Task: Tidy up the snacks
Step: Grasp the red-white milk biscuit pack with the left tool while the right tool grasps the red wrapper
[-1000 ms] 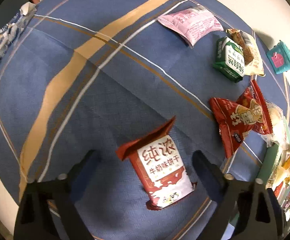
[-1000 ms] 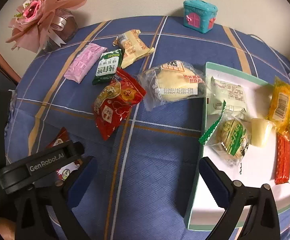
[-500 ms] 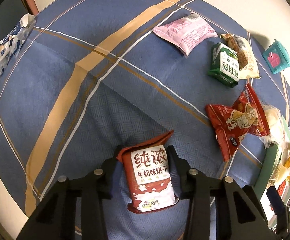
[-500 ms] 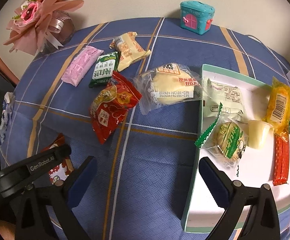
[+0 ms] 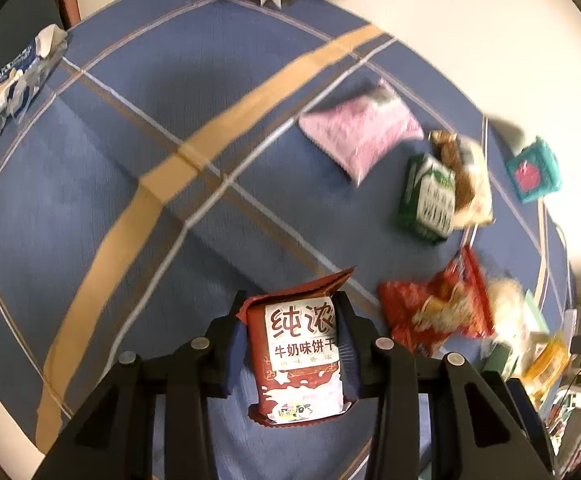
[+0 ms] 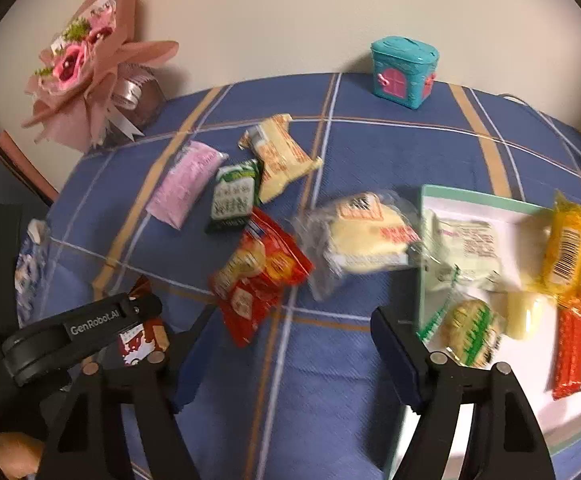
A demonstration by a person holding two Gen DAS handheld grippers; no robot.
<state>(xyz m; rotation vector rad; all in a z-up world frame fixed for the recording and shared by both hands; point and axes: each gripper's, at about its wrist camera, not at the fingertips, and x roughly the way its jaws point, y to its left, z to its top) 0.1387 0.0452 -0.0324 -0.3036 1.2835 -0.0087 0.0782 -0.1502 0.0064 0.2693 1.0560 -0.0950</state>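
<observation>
The left gripper [image 5: 294, 344] is clamped on the red milk biscuit packet [image 5: 300, 356] — the packet sits lengthwise between the two fingers, its crimped far end poking out past the tips, over the blue plaid tablecloth [image 5: 130, 200]. The right gripper [image 6: 286, 344] hangs with its fingers spread wide and nothing between them, the green-rimmed tray [image 6: 424, 216] at its right — the red chip bag [image 6: 258, 276] lies just beyond.

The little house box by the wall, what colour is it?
Teal house box with a pink door, clearest in the right wrist view.
</observation>
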